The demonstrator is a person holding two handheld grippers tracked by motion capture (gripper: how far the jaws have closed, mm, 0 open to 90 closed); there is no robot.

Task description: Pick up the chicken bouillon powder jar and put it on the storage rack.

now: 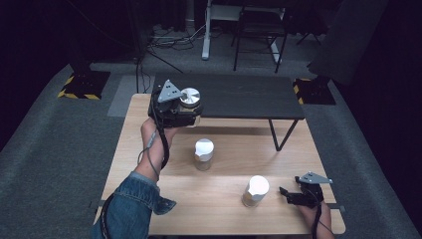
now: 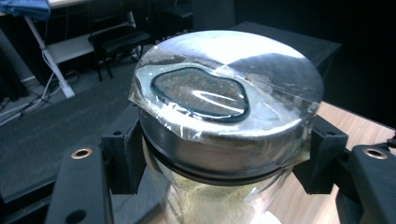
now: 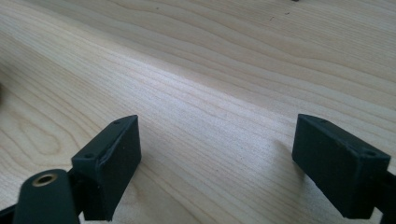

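A glass jar with a shiny metal lid (image 1: 189, 96) (image 2: 229, 93) is held up off the wooden table (image 1: 224, 211), at the near left corner of the black raised shelf (image 1: 234, 94). My left gripper (image 1: 191, 113) (image 2: 229, 163) is shut on it just under the lid, and pale powder shows through the glass below. A taped plastic film covers part of the lid. My right gripper (image 1: 284, 195) (image 3: 219, 158) rests low over the table at the front right, open, with only bare wood (image 3: 210, 70) between its jaws.
Two more lidded jars stand on the table: one in the middle (image 1: 204, 153), one at the front (image 1: 256, 190) just left of my right gripper. The shelf's thin black legs (image 1: 279, 134) stand behind them. Chairs and cables lie on the floor beyond.
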